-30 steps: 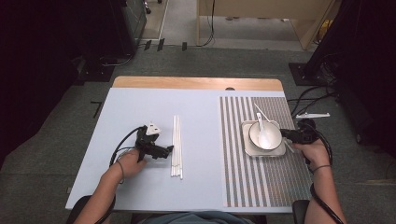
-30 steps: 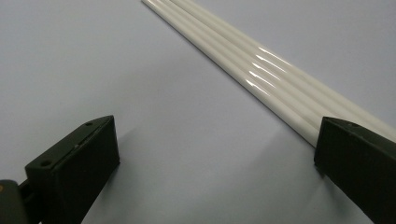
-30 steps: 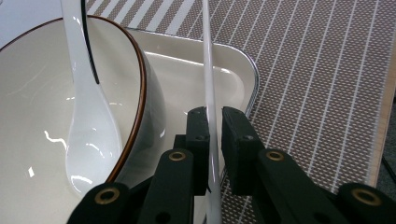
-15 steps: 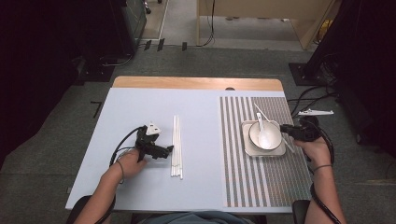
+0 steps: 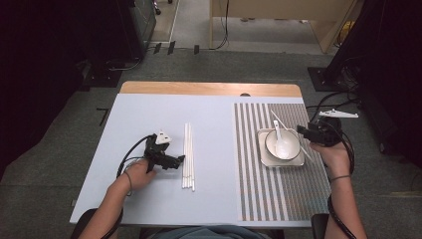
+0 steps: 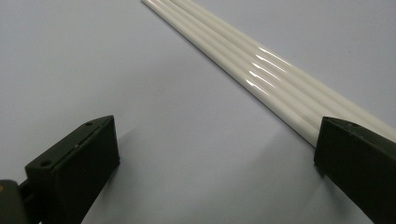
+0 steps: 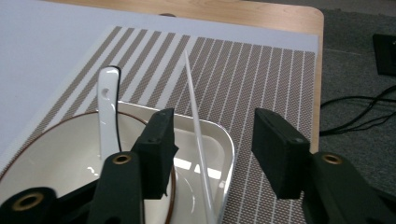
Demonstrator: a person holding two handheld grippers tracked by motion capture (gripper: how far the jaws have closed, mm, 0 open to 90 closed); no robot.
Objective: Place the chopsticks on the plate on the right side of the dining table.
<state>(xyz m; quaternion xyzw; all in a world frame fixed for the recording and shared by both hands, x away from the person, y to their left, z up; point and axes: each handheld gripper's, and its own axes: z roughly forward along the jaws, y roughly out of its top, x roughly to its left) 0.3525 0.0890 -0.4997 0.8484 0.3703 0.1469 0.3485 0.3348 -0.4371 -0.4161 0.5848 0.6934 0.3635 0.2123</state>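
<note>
The table (image 5: 149, 114) is big, w/ a pale blue-grey top. On its right part lies a striped mat (image 5: 249, 164). A square plate (image 5: 262, 158) sits on the mat, and a white bowl (image 5: 271, 142) sits on the plate. A white spoon (image 5: 281, 144) rests in the bowl, its handle sticking out past the far rim.

One thin white stick (image 7: 198, 135) lies tilted across the plate's right edge, one end on the mat beyond. In the right tool view it runs up between the two black jaws, but the pads do not touch it. The right tool (image 5: 304, 132) is just beside the bowl, on its right. Its jaws have just been opening and now stand apart, w/ nothing clamped.

A row of white sticks (image 5: 188, 157) lies side by side near the middle of the table, well apart from the plate. The left tool (image 5: 179, 160) rests low on the table, its tips just beside those sticks. Its jaws are wide apart & hold nothing; in the left tool view one jaw is right next to the sticks (image 6: 261, 70).
</note>
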